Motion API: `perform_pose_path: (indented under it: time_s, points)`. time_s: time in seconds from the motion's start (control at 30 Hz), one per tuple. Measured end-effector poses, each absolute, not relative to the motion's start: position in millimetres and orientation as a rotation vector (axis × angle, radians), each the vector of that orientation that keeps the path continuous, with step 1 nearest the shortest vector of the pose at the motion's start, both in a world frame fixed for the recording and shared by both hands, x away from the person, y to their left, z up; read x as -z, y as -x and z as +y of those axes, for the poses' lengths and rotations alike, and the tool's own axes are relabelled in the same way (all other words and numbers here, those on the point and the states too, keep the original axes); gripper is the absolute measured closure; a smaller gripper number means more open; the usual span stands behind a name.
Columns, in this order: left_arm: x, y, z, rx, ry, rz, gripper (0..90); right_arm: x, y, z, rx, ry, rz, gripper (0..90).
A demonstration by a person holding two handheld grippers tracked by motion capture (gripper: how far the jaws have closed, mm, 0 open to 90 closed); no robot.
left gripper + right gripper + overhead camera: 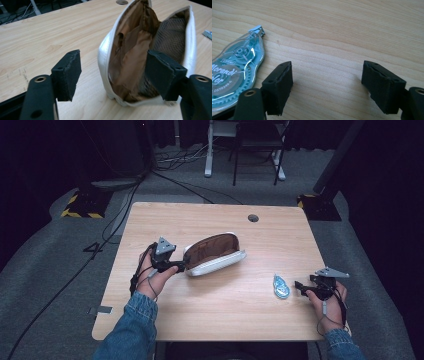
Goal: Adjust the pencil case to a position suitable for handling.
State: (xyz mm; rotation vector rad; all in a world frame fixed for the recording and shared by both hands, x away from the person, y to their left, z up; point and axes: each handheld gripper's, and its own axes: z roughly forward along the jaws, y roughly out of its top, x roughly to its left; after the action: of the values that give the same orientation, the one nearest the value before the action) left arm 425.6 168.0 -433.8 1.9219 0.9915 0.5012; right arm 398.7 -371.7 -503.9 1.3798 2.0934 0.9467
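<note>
A: Pouch status?

B: White, soft-sided, unzipped, brown fabric lining plus a mesh pocket inside. Lies near the middle of the wooden table, mouth facing the left gripper.

A: Gripped?

B: No. Left jaws stand apart, one pad outside the pouch's white rim, the other at its open mouth. No clamp visible.

A: Right gripper?

B: Well right of the pouch, jaws apart over bare wood. Clear teal teardrop tape dispenser lies just beside it.

A: Clearance?

B: Open wood all round the pouch; round cable hole beyond it, near the far edge.
</note>
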Motion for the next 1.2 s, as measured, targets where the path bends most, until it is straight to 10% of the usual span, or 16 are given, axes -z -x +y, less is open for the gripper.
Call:
perform_pose_path:
  time_s: [0.5,0.97,1.2]
  points:
    - [455.4,-453.1,155.9,-0.458,-1.955,0.994,36.7,503.9,-398.6,-371.7,-0.946,-1.378,2.095,25.3]
    - [458.2,-458.7,146.9,-0.482,-2.028,0.943,74.2,503.9,-398.7,-371.6,-0.945,-1.380,2.094,25.2]
    - [457.8,-458.5,150.3,-0.423,-2.013,0.918,78.8,503.8,-398.6,-371.7,-0.945,-1.378,2.097,25.2]
